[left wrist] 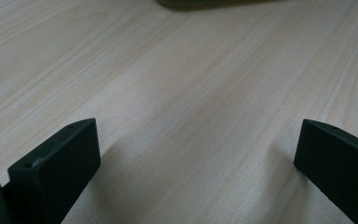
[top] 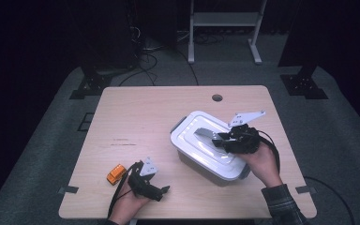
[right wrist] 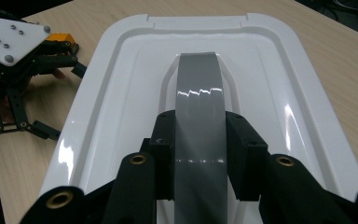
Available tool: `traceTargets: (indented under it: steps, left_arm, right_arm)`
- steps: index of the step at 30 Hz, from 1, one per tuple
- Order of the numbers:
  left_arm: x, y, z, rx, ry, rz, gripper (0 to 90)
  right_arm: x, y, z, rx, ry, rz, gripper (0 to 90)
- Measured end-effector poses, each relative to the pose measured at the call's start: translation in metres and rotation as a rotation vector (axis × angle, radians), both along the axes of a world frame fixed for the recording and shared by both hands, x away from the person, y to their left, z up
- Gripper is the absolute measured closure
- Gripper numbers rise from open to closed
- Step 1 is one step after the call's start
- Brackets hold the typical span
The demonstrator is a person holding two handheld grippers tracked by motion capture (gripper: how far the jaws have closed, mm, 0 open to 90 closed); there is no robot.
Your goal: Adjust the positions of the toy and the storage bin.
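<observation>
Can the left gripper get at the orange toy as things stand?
Probably yes. The left gripper rests open on the table, pointing away from the orange toy, which lies close beside that hand with bare wood between. It would need turning round first.

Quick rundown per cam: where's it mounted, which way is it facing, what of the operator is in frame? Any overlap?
High view: above the person's side, facing forward and down on the table; both forearms, left gripper and right gripper show.
Left gripper view: rides the left gripper, facing bare tabletop between open jaws.
Right gripper view: rides the right gripper, clamped on the grey handle of the white lid.
Shared: high and right gripper views both show the lid, handle and left gripper.
</observation>
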State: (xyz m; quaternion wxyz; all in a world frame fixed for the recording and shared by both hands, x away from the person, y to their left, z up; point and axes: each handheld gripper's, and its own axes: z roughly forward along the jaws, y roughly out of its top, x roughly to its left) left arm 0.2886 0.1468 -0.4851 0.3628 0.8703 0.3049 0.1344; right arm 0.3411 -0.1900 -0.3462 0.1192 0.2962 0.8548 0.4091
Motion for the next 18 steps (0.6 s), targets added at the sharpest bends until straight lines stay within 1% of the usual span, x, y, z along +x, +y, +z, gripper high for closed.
traceTargets:
  steps: [7, 13, 15, 18]
  left_arm:
    - [0.0, 0.0, 0.0, 0.002, -0.002, 0.0, 0.0]
    - [0.0, 0.0, 0.0, -0.001, -0.001, 0.002, 0.0]
    - [0.0, 0.0, 0.0, -0.001, -0.002, 0.002, 0.0]
    - [0.0, 0.0, 0.0, -0.001, -0.002, 0.002, 0.0]
  right_arm:
    - [-0.01, 0.013, 0.0, 0.005, 0.006, 0.025, 66.3]
    - [-0.017, 0.024, 0.001, -0.003, 0.014, 0.024, 66.3]
    - [-0.018, 0.026, 0.002, -0.004, 0.003, 0.025, 66.3]
    - [-0.019, 0.026, 0.004, -0.001, -0.001, 0.02, 66.3]
